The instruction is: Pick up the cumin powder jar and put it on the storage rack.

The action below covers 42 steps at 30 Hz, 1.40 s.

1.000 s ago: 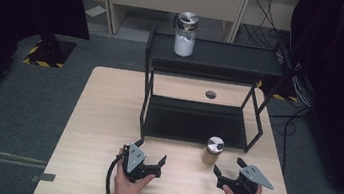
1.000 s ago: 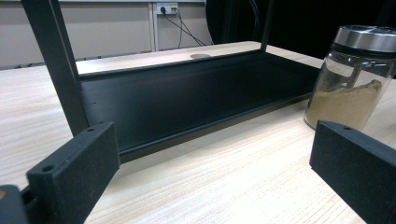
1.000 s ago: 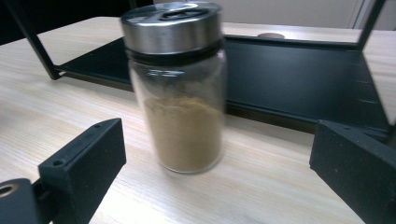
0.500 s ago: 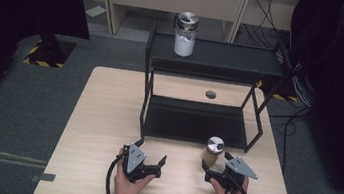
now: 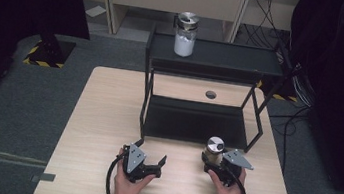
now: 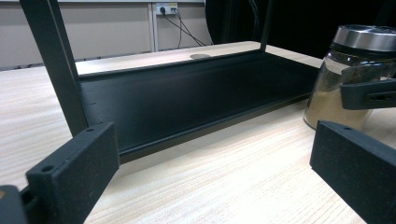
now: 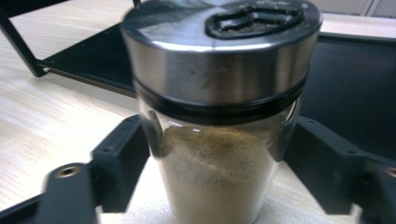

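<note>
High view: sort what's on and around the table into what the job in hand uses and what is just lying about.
In use:
- jar of brown powder, between the jaws of the right tongs
- black rack just behind it

Lying about:
- jar of white powder on the rack's top shelf
- left tongs, open, holding nothing

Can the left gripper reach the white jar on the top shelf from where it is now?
Probably yes. The left gripper is open and holds nothing, and the white jar stands alone on the open top shelf. It stands at the far side of the table, so it would be a long reach over the rack.
</note>
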Tool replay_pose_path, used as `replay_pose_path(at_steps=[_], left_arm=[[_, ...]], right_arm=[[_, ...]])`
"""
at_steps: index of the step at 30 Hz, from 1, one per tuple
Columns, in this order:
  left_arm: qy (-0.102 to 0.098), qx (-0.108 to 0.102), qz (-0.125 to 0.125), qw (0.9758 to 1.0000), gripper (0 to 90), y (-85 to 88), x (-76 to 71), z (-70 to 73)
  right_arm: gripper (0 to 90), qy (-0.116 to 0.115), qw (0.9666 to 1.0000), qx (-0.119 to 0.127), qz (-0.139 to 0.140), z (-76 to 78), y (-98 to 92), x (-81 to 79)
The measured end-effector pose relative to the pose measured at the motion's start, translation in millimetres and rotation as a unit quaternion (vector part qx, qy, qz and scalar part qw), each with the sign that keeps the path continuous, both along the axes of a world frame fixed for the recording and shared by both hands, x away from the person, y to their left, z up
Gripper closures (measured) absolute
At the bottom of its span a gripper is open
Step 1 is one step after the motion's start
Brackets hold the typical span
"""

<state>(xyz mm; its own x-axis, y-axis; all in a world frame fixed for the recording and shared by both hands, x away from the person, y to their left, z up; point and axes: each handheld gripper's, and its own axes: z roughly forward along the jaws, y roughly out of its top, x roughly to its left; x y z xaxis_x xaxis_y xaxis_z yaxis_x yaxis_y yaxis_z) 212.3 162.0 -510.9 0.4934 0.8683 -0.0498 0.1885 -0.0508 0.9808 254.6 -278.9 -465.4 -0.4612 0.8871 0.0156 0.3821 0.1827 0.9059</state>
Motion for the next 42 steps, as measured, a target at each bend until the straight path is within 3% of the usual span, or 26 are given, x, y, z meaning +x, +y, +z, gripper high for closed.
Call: replay_pose_path(at_steps=[5,20,34,42], left_arm=[[0.000,0.000,0.000,1.0000,0.6,0.0,0.1,0.1],[-0.001,0.001,-0.001,1.0000,0.6,-0.2,0.0,0.0],[-0.001,0.001,-0.001,1.0000,0.6,-0.1,0.1,0.0],[-0.001,0.000,-0.001,1.0000,0.6,0.1,-0.1,-0.2]], right_arm=[[30.3,0.000,1.0000,-0.002,0.004,0.3,0.2,2.0],[31.2,-0.035,0.9993,0.010,-0.009,-5.8,-1.2,-10.0],[31.2,-0.101,0.9946,0.020,-0.011,37.6,-4.6,-20.0],[31.2,-0.109,0.9937,0.018,-0.019,47.9,-5.6,-18.3]])
